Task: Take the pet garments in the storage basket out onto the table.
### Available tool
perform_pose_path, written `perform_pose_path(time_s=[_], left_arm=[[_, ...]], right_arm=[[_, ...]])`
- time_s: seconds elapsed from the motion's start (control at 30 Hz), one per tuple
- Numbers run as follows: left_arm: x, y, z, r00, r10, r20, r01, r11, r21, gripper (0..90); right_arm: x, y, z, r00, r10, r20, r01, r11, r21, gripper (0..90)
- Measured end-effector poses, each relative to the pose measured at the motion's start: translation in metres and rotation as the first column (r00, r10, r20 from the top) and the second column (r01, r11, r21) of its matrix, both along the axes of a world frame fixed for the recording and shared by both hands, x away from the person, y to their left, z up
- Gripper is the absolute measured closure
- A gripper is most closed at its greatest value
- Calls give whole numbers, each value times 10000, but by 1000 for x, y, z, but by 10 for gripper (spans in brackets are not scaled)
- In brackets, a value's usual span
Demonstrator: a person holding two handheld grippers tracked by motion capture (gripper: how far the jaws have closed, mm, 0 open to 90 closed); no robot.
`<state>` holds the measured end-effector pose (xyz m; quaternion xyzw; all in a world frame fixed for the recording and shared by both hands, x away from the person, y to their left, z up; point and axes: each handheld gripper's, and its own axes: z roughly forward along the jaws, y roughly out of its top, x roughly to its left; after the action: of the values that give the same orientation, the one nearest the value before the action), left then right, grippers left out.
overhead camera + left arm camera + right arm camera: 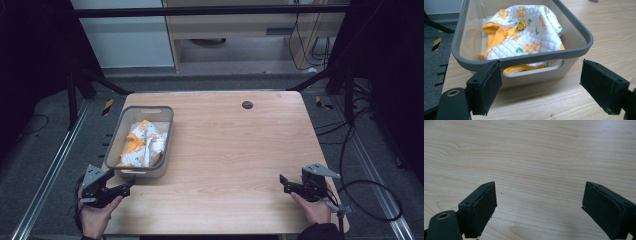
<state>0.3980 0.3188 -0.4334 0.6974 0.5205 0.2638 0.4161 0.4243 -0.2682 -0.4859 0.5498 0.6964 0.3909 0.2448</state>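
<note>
My left gripper (131, 183) sits at the near left corner of the tabletop (225, 150), held in my left hand (95, 212), and its fingers (485, 86) stand wide apart with nothing between them. Just ahead of those fingers is a grey-rimmed translucent bin (584, 47), its near end with the cut-out handle (534, 71) facing me and lying close beyond my fingertips, not touching them. Inside the bin lies a crumpled quilted cloth (529, 35), white with orange flower prints and an orange lining, heaped against the near wall and reaching about up to the rim. From above, the bin (112, 145) runs lengthwise away from my left fingers along the left edge of the tabletop. Further right, a small dark round disc (247, 104) sits near the far edge, well apart from both sets of fingers. My right gripper (284, 183), in my right hand (312, 207), rests at the near right corner, its fingers (482, 207) also spread wide over bare wood, gripping nothing.
</note>
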Motion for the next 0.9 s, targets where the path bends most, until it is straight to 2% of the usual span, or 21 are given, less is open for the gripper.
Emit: perform_pose_path(time_s=[0.47, 0.77, 0.9], left_arm=[[3, -2, 13, 9998, -72, 168, 73, 10000, -39, 170], [7, -2, 22, 9994, -158, 317, 154, 9998, 115, 174], [8, 0, 27, 9991, -106, 409, 108, 9999, -40, 177]], right_arm=[[-1, 2, -1, 9999, 105, -78, -105, 9999, -75, 122], [0, 2, -1, 10000, 58, 22, -57, 9999, -161, 120], [0, 2, -1, 10000, 77, 43, -76, 9998, -163, 121]])
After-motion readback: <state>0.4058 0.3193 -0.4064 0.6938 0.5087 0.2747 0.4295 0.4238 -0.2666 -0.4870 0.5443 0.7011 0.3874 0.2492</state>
